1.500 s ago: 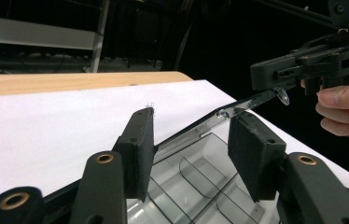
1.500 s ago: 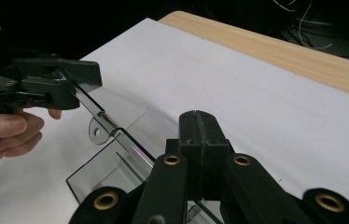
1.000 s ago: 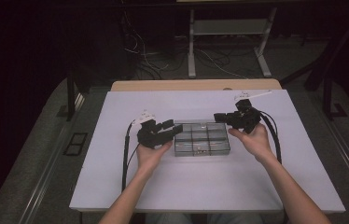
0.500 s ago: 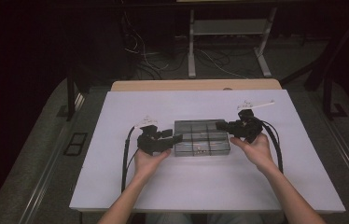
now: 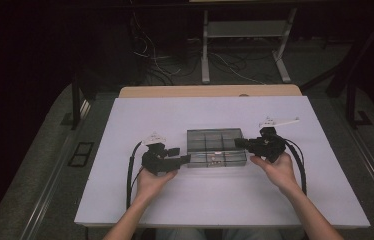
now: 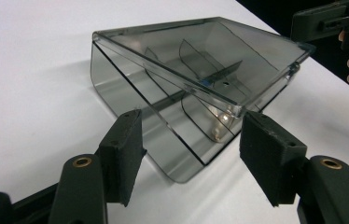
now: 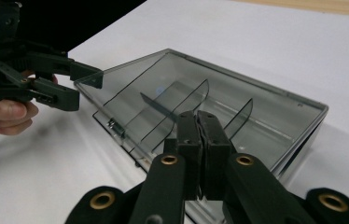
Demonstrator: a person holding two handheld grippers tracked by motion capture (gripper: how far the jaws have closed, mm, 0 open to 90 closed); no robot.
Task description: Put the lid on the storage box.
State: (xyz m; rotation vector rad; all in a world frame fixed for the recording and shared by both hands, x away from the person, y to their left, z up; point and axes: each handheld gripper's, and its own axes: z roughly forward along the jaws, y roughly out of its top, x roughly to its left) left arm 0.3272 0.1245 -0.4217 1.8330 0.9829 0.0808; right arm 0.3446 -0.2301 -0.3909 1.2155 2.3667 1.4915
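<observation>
High view showed a smoky, transparent plastic compartment box [image 5: 216, 147] lying near the middle of a white table [image 5: 125, 200], between the two hands. Its hinged lid was tilted slightly up, with thin curved dividers inside and a small metal latch at the front edge. The left gripper [image 6: 189, 151] stood wide, its matte black, rectangular pads apart on either side of the box's near corner, not touching it. The right gripper [image 7: 201, 140] had its jaws pressed together just beside the box's right end. Black cables [image 5: 131, 170] trailed across the table.
</observation>
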